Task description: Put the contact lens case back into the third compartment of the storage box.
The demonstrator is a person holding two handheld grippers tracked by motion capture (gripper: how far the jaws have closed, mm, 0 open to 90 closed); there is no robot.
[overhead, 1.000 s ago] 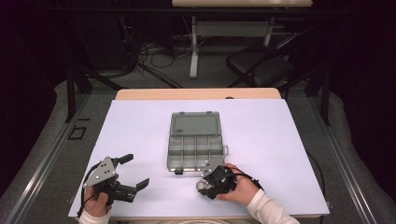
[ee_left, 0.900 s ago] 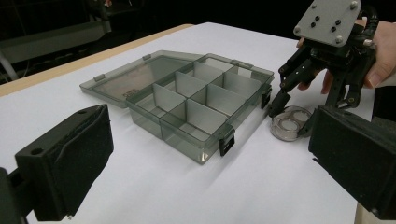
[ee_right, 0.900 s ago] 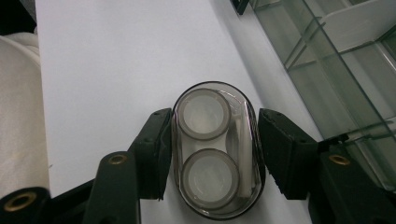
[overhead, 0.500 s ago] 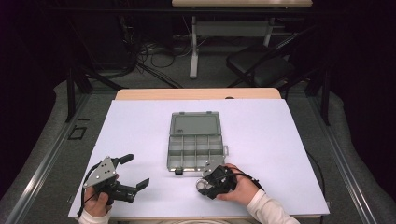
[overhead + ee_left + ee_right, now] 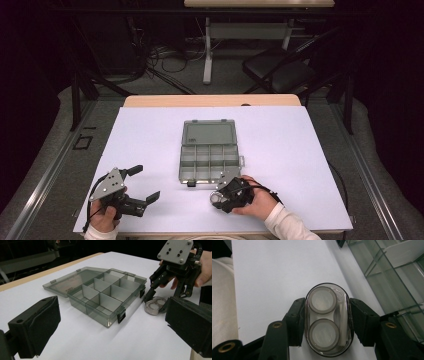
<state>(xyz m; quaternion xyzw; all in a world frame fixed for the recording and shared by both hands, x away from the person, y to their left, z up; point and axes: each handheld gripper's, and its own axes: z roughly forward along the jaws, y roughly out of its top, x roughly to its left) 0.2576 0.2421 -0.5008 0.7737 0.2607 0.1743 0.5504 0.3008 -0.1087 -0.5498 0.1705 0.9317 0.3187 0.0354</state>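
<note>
Lens case (image 5: 327, 321) between closed right tongs (image 5: 326, 322)

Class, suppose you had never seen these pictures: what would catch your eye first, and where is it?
First, the right gripper, closed on a small clear oval case with two round cups, low on the white table. Next, the smoky compartment box, lid open, at the table's middle. The left gripper waits open at the near left.

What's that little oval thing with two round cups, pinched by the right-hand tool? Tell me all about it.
It looks like a contact lens case: a small oval box of clear, smoky plastic holding two round whitish cups side by side. It lies flat on the white table, just in front of the open compartment box. The right gripper has just closed on its long sides.
</note>
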